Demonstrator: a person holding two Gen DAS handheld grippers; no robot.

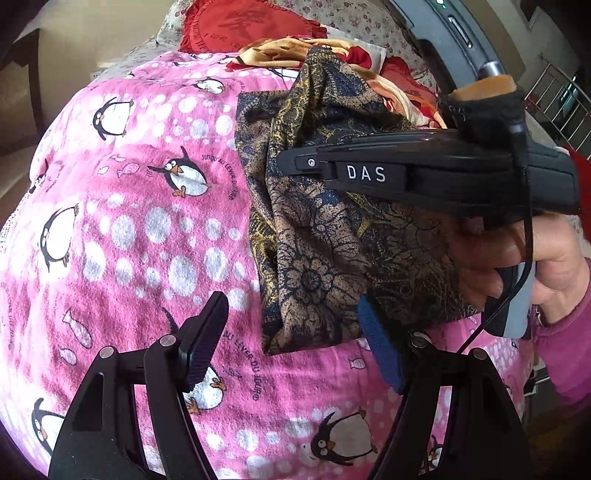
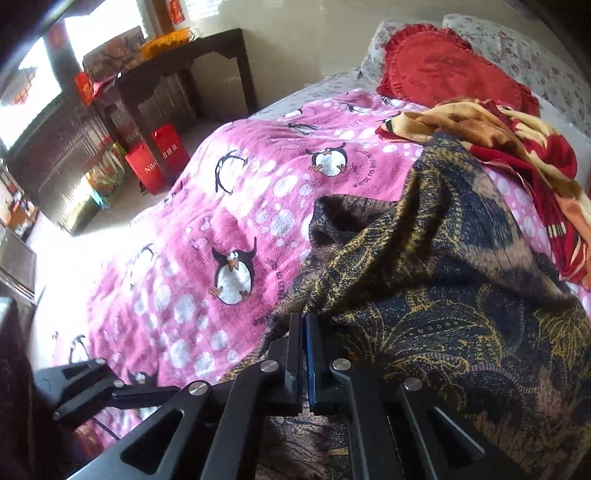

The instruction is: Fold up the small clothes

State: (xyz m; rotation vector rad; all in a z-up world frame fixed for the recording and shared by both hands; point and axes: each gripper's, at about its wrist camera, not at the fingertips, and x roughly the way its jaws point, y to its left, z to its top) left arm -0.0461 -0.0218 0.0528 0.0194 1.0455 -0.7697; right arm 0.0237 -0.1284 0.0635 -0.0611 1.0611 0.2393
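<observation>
Right gripper (image 2: 304,332) jaws clamp the patterned garment (image 2: 443,314) (left gripper (image 1: 291,339) jaws wide, empty).

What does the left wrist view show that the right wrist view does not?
Only the left wrist view: the open left tongs, the hand holding the right tool. Only the right wrist view: the right tongs shut on the dark patterned garment, a dark side table, red bags. Both: the garment, the pink penguin blanket, the red cushion.

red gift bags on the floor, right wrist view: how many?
2: one red bag nearer the camera, the other red bag right behind it, both beside the dark table. More may be hidden.
</observation>
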